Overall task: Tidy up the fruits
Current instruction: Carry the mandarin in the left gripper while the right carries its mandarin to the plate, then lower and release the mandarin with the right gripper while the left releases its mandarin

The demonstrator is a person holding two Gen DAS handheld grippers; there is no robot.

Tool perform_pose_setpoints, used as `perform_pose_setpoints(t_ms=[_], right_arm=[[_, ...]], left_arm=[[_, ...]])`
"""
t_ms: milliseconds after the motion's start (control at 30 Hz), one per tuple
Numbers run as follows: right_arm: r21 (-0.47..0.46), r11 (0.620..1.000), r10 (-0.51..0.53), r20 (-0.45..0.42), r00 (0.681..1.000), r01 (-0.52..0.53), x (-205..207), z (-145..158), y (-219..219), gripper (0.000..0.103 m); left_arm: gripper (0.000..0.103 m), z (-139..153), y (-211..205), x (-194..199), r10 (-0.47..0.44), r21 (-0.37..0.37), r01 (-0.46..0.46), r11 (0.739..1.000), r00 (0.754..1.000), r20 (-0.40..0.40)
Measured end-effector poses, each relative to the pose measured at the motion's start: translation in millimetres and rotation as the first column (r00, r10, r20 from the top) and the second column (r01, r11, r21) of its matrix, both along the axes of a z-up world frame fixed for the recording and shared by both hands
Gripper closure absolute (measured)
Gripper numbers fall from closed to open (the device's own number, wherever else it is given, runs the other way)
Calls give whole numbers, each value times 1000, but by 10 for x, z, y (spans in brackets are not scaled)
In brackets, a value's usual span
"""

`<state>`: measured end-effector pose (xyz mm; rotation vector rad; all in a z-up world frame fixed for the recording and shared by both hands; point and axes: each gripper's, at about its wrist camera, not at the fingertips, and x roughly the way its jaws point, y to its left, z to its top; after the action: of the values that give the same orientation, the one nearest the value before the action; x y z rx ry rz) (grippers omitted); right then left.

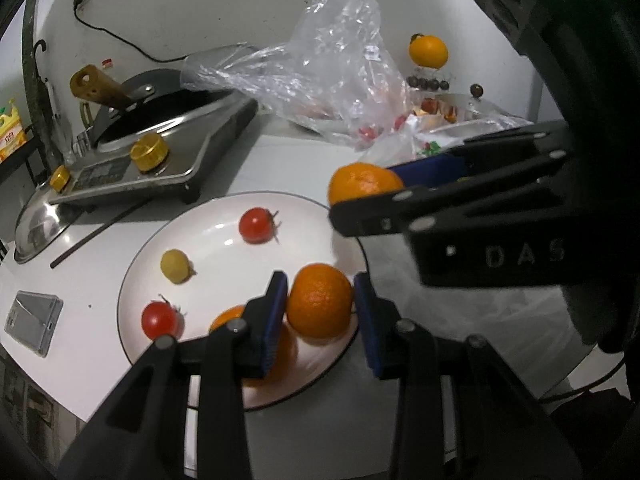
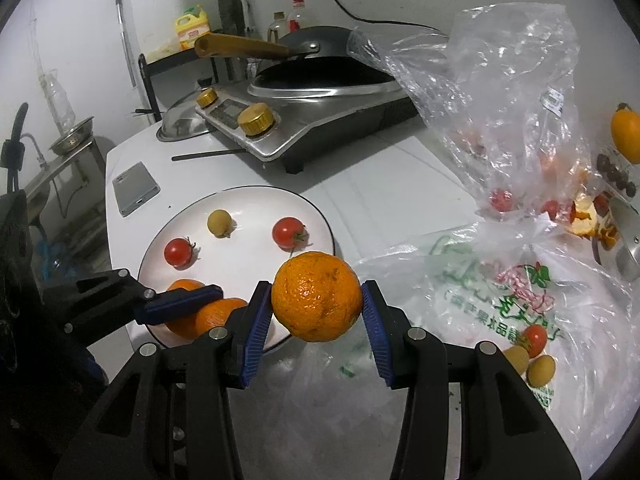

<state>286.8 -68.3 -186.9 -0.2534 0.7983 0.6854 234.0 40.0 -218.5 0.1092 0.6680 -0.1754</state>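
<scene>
While our white countertop [image 2: 360, 184] carries a steel stove [image 2: 320, 120] and crinkled plastic bags [image 2: 500, 100], our left gripper [image 1: 320, 308] and right gripper [image 2: 316, 300] each clamp an orange mandarin [image 1: 320, 300] [image 2: 316, 296] over the round white plate [image 2: 248, 200]; bagged fruit is blurred.

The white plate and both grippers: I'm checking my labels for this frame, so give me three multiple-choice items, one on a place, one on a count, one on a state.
1. Where is the phone?
A. on the plate
B. on the counter beside the plate
C. inside the plastic bag

2. How many red tomatoes lie on the white plate?
A. one
B. two
C. four

3. What is the right gripper doing?
A. gripping an orange
B. standing open and empty
C. gripping a tomato

Answers: 1 B, it lies flat on the white counter, off the rim. 2 B, two red tomatoes flank the small yellow fruit. 3 A, its blue pads press both sides of an orange, as the left gripper does with another orange.
</scene>
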Motion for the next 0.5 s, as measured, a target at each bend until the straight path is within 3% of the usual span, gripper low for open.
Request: perform_pose_setpoints(t_ms=[500], right_arm=[[-36,997,62,-61,996,-64,165,-195,389,55]], left_arm=[[66,0,2,-50,-9,29,9,1000,1000,19]])
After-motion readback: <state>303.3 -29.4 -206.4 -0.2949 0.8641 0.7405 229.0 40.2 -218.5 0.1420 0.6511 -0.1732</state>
